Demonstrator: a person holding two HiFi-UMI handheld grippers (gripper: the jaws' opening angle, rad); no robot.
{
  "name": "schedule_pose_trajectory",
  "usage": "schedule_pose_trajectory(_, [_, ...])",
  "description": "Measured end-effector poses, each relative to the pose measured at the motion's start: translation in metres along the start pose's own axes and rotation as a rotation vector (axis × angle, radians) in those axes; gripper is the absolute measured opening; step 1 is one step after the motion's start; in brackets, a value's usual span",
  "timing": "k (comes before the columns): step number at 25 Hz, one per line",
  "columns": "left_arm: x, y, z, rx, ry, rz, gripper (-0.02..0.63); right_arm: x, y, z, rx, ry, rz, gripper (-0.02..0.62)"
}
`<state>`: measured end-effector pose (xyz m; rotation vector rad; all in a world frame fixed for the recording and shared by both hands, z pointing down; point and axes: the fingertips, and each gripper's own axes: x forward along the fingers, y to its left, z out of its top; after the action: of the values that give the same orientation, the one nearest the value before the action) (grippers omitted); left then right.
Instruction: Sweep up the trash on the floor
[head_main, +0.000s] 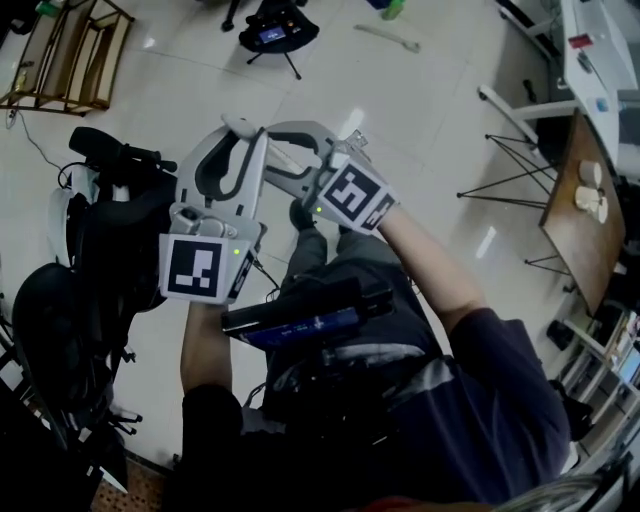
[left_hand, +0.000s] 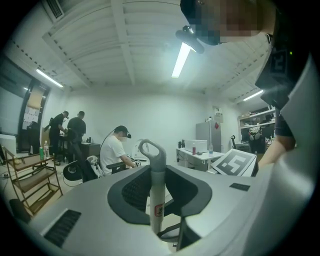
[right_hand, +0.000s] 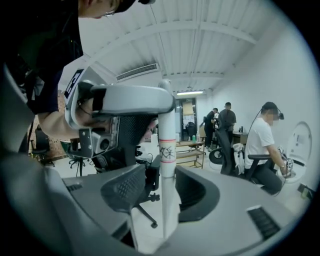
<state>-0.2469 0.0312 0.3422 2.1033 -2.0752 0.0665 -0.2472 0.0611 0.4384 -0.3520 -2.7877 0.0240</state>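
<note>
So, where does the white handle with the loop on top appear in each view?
Head view: cannot be made out, under the left gripper and the right gripper.
Left gripper view: white handle at the centre, upright between the jaws.
Right gripper view: the handle, centre again, upright between the jaws.
Shared landmark: the wooden rack, in all three.

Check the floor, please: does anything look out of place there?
Yes. A pale, elongated scrap lies alone on the floor tiles, near the head view's top edge, right of the black stand. It belongs to nothing near it, so it looks like litter. What it is cannot be told.
</note>
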Motion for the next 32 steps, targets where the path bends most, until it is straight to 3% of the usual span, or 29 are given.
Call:
schedule_pose_trajectory(5, [-0.007, -0.013, -0.009, 0.014, 0.032, 0.023, 0.091, 0.003, 0.004, -0.009, -0.003, -0.015, 0.009, 0.114])
schedule_pose_trajectory(17, [-0.017, -0.072, -0.048, -0.009, 0.094, 0.103, 0.092, -0.037, 0.037, -0.058, 0.104, -0.051, 0.104, 0.115])
schedule_pose_trajectory(28, [-0.01, -0.107, -0.137, -0.123, 0.182, -0.023, 0.095, -0.051, 0.062, -0.155, 0.201, 0.079, 0.186, 0.115])
schedule_pose_trajectory(32, [-0.004, -0.121, -0.166, -0.14, 0.227, -0.075, 0.097, -0.058, 0.063, -0.188, 0.222, 0.124, 0.11, 0.115])
